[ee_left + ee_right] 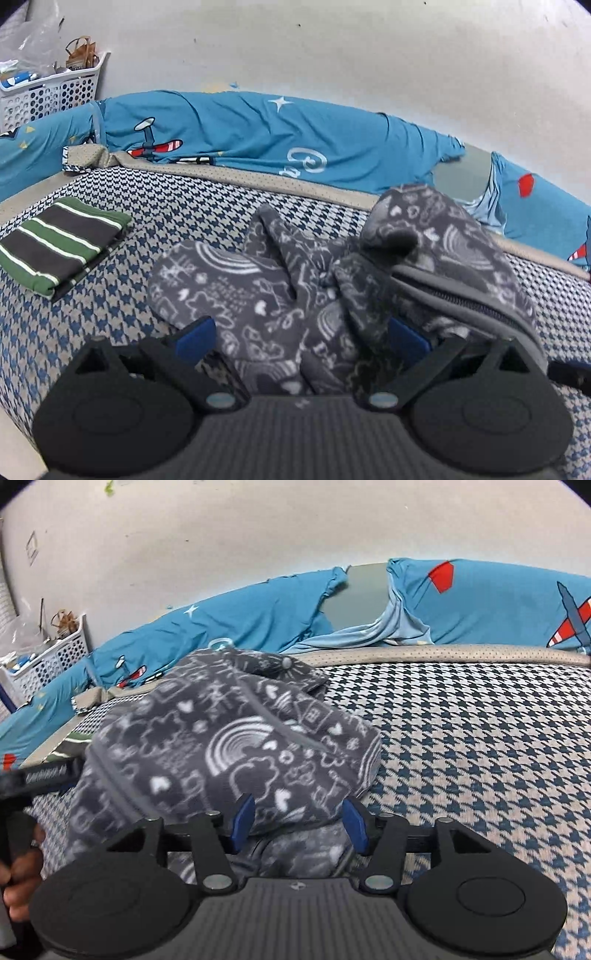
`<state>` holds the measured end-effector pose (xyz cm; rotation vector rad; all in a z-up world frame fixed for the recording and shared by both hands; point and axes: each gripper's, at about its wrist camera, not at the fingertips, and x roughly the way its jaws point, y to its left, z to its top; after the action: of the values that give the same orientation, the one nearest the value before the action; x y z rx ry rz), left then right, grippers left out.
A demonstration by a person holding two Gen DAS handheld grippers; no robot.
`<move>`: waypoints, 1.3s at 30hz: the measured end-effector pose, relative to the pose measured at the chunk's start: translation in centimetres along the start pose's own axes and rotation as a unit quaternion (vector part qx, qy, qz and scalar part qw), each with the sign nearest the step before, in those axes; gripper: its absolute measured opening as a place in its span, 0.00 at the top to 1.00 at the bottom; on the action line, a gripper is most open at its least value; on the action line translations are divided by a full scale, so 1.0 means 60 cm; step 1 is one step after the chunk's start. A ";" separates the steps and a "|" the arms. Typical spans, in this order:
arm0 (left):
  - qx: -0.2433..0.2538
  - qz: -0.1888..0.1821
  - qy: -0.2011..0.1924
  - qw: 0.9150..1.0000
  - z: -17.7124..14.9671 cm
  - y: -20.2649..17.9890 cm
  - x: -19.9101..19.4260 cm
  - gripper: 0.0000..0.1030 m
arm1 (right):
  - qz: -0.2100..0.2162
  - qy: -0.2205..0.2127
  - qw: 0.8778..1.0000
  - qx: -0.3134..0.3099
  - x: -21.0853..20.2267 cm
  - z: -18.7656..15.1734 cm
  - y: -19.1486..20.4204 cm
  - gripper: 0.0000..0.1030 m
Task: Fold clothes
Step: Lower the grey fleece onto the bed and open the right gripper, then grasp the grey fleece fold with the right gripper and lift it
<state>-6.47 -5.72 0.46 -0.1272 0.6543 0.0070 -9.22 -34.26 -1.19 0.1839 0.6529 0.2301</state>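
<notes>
Left gripper [303, 338]: spread wide, grey doodle-print fleece [258, 295] bunched between its blue pads, not pinched.
Right gripper [297, 821]: partly open around a thick fleece roll; firm hold unclear.
Fleece: crumpled mid-mattress [480, 738], zipper exposed.
Risk: bulky cloth slips out, fold collapses.
Beyond: folded striped garment [62, 245] could get dragged.

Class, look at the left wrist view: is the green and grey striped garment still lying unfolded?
No. The striped garment lies as a neat folded rectangle on the houndstooth bed cover, apart from the grey printed fleece.
</notes>
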 end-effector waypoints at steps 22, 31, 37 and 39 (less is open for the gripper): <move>-0.011 0.060 0.064 0.996 -0.024 0.029 0.082 0.03 | 0.001 0.038 0.996 0.079 0.177 0.044 -0.045 0.23; -0.018 0.059 0.079 0.995 -0.028 0.034 0.095 0.03 | 0.015 0.036 0.998 0.055 0.198 0.055 -0.013 0.76; -0.017 0.061 0.079 0.995 -0.028 0.035 0.090 0.03 | -0.010 0.028 0.998 0.055 0.160 0.071 -0.002 0.87; -0.016 0.061 0.077 0.995 -0.028 0.035 0.087 0.03 | -0.016 0.011 0.998 0.056 0.136 0.076 0.000 0.87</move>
<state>-3.44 -3.99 -4.29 -0.1191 0.8161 0.1272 -0.09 -32.51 -2.33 0.2786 0.6904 0.1653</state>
